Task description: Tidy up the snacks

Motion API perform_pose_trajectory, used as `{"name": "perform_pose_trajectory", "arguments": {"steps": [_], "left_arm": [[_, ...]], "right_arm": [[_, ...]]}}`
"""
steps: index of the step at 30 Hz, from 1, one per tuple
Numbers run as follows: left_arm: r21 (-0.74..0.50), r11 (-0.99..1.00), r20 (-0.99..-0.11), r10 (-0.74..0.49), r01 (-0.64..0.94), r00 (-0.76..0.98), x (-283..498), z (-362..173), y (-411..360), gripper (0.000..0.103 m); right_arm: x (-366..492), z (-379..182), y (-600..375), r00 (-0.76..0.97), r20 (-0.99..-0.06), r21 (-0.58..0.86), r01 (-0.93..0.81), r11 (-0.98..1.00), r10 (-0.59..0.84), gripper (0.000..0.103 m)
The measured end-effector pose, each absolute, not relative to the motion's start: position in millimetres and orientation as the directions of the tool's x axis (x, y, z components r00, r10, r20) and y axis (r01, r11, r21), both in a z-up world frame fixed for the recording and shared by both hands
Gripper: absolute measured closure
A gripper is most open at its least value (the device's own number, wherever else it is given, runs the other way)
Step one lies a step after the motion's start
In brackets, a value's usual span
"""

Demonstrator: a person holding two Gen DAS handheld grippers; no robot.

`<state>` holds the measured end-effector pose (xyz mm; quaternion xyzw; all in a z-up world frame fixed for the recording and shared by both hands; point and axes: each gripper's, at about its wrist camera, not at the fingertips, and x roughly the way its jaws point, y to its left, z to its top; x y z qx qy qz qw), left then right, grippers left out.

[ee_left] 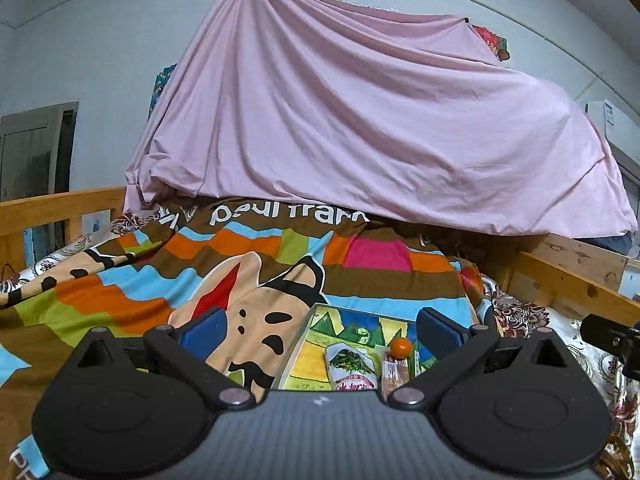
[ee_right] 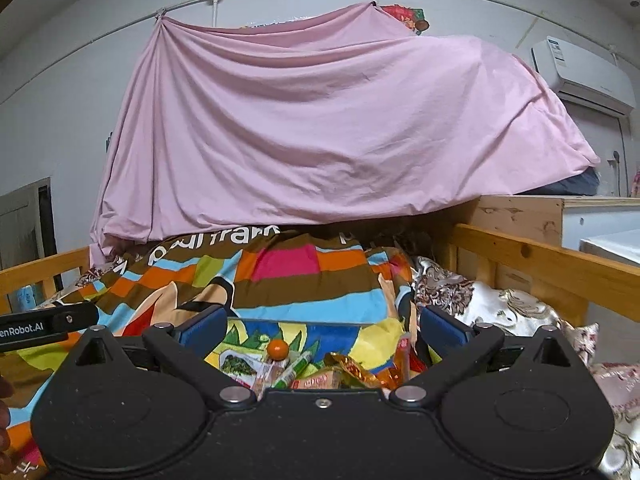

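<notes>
Both jaws spread wide, empty, above the bed.
My left gripper (ee_left: 320, 330) and right gripper (ee_right: 320, 330) hover over the snacks (ee_right: 320, 372) in the tray (ee_left: 298, 344); I'd lower onto one packet, avoiding the orange ball (ee_right: 278, 349).

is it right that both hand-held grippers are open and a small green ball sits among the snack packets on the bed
Almost. The ball among the snack packets is orange, not green, as the right wrist view shows. The rest holds: the left hand-held gripper and the right hand-held gripper are open, over the bed.
</notes>
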<state>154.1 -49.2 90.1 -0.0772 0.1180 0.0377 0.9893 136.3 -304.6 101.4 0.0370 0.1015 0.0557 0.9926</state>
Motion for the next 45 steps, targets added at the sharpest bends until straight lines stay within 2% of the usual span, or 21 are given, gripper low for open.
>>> {"name": "perform_pose_trajectory", "arguments": {"steps": [21, 45], "left_arm": [[-0.100, 0.992, -0.313, 0.045, -0.080, 0.949, 83, 50, -34, 0.000], [-0.086, 0.994, -0.352, 0.032, -0.067, 0.935, 63, 23, -8, 0.000]], "right_arm": [[66, 59, -271, 0.942, -0.316, 0.015, -0.113, 0.993, 0.112, 0.001], [46, 32, -247, 0.939, -0.338, -0.029, -0.078, 0.996, 0.064, 0.001]]}}
